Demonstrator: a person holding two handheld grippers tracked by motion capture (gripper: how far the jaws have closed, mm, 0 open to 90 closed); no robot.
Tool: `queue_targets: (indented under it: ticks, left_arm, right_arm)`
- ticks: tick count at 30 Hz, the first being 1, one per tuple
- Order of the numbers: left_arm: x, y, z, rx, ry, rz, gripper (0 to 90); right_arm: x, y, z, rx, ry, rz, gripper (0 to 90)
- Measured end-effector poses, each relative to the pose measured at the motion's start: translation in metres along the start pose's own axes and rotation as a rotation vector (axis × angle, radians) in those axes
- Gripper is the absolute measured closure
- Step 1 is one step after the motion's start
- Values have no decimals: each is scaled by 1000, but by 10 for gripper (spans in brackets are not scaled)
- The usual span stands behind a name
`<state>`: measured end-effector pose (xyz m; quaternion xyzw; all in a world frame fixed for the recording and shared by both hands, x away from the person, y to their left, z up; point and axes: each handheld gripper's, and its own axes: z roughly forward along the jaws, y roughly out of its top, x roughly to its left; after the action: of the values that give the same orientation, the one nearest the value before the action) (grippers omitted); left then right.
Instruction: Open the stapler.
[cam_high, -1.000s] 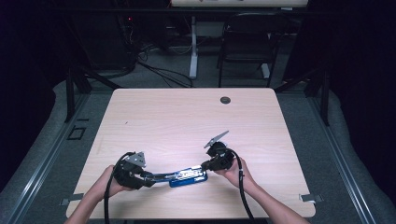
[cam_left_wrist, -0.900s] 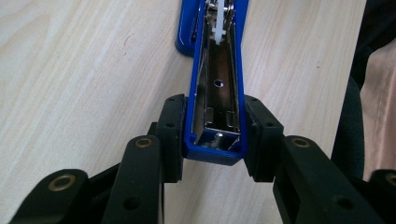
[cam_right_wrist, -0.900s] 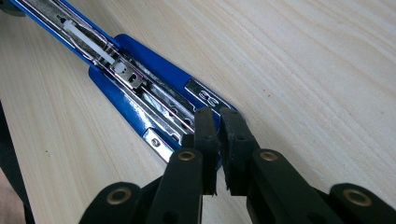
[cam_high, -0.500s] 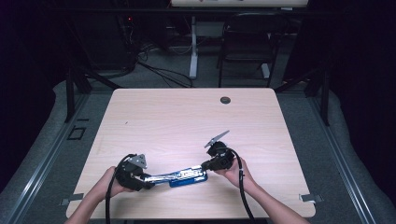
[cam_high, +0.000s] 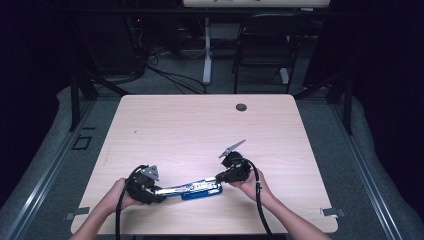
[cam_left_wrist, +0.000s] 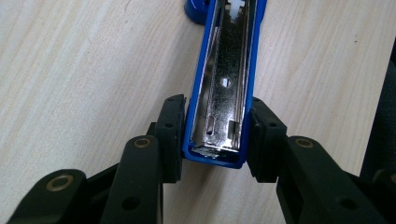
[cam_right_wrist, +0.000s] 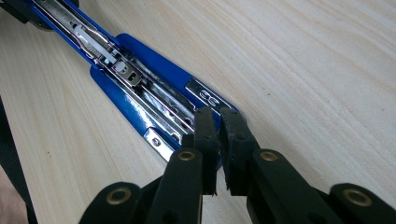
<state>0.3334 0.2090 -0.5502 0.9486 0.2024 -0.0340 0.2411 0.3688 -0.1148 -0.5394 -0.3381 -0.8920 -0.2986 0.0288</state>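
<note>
1. The stapler (cam_high: 192, 189) is blue, with a bright metal channel along its length, and it lies opened out flat near the front edge of the table (cam_high: 200, 125), stretched between the two grippers.
2. At its left end, the left gripper (cam_left_wrist: 217, 135) is clamped on the swung-open blue arm: in the left gripper view one black jaw presses each blue side wall, and the arm's squared end sits just inside the jaws.
3. Ahead of those jaws the silver staple channel (cam_left_wrist: 226, 88) faces up, with a small round hole and slots in it, and a white plastic part (cam_left_wrist: 236, 7) sits at its far end.
4. The channel holds no staples that can be made out.
5. In the right gripper view the stapler's base (cam_right_wrist: 154, 93) runs away from the jaws toward the upper left, its metal rail and a spring strip (cam_right_wrist: 93, 44) exposed.
6. The right gripper (cam_right_wrist: 218, 144) has its jaws nearly together, a thin gap between them, set over the near end of the base; whether they pinch any part of it cannot be told.
7. From the high view a hand holds each gripper, the left hand (cam_high: 117, 197) and the right hand (cam_high: 252, 185), cables trailing back.
8. Farther off on the table, well apart from the jaws, is a small dark round disc (cam_high: 241, 107); a chair (cam_high: 260, 45) stands beyond the table.
</note>
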Motion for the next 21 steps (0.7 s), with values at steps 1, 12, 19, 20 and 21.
queue_targets:
  ticks: [1,12,19,20,21]
  left_arm:
    - [0,0,0,1,-4,-1,630]
    - [2,1,4,33,-5,25,632]
    - [3,2,5,42,-3,31,632]
    - [3,2,5,42,-3,31,632]
    - [3,2,5,42,-3,32,632]
  right_arm:
    - [0,0,0,2,-1,1,862]
    - [0,2,-4,-14,10,6,858]
    - [0,3,-7,-17,9,1,832]
    - [0,2,-8,-23,8,5,824]
    - [-1,2,-8,-28,9,7,818]
